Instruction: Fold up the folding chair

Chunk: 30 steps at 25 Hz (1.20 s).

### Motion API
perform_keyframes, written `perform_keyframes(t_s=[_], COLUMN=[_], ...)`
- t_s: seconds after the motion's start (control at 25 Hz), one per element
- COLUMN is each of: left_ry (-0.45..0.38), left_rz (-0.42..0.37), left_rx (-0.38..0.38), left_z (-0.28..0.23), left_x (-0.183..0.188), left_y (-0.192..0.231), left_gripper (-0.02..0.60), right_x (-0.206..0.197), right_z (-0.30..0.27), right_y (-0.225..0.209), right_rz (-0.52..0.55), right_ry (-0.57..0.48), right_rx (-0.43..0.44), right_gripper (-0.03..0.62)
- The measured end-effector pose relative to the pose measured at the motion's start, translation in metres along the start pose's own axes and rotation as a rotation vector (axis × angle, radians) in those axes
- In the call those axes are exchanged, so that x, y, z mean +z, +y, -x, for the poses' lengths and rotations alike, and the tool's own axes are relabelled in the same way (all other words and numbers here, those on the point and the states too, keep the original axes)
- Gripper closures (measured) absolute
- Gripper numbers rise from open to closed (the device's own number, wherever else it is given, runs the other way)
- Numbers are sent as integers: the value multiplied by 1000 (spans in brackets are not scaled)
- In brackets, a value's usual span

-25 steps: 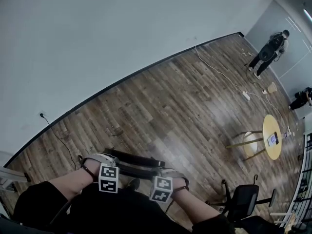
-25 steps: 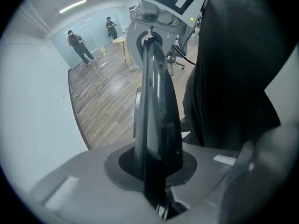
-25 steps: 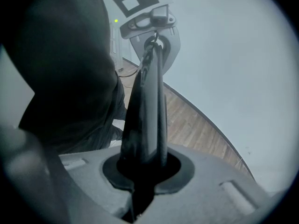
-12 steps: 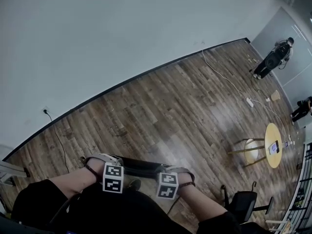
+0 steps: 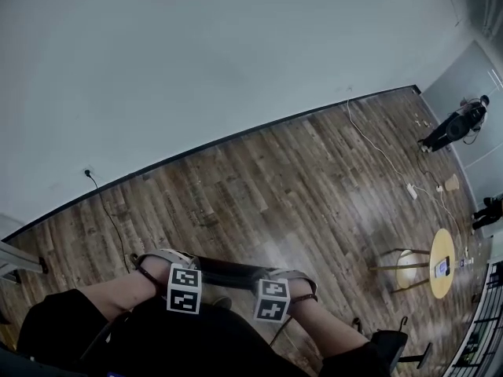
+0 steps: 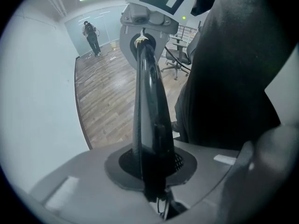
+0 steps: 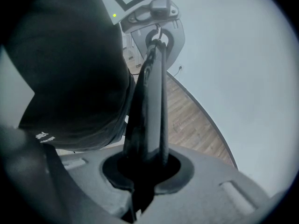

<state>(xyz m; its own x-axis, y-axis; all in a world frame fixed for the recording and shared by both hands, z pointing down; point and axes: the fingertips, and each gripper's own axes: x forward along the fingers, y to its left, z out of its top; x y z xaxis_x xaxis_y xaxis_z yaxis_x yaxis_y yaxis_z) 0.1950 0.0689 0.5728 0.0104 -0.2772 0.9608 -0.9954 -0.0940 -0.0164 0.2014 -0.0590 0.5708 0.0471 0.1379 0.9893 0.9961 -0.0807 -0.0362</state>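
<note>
The folding chair shows only as its glossy black top rail (image 5: 226,270), lying level just in front of my dark trousers. My left gripper (image 5: 163,261) is shut on the rail's left end and my right gripper (image 5: 288,278) on its right end, both pointing steeply down. In the left gripper view the rail (image 6: 148,106) runs out of the shut jaws of my left gripper (image 6: 152,171) to the other gripper. The right gripper view mirrors this: the rail (image 7: 150,106) is pinched in my right gripper (image 7: 144,168). The seat and legs are hidden below.
A wooden floor runs to a white wall with a dark skirting. At right stand a round yellow table (image 5: 442,251), a stool (image 5: 407,267) and a black office chair (image 5: 391,344). A cable (image 5: 379,151) trails on the floor; a person (image 5: 459,124) stands far right.
Both grippers, still clamped on the rail, have shifted slightly right and up with it. The head view has swung, sliding the table, stool and person toward the right edge.
</note>
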Motion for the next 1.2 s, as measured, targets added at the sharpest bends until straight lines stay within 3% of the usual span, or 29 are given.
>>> perform_keyframes(t_s=[0.4, 0.6, 0.92, 1.2], left_ry=[16, 32, 58, 81], left_rz=[50, 110, 274, 464], left_rx=[77, 110, 140, 143], left_z=[43, 56, 63, 59], left_x=[-83, -116, -140, -147], left_y=[50, 80, 128, 178], left_gripper=[529, 529, 529, 529], right_x=[83, 113, 132, 135], right_z=[8, 12, 7, 1], right_y=[-75, -122, -191, -263], right_rz=[61, 128, 293, 476], right_ry=[13, 23, 1, -4], right_rx=[-16, -30, 1, 47], right_gripper=[556, 557, 557, 557])
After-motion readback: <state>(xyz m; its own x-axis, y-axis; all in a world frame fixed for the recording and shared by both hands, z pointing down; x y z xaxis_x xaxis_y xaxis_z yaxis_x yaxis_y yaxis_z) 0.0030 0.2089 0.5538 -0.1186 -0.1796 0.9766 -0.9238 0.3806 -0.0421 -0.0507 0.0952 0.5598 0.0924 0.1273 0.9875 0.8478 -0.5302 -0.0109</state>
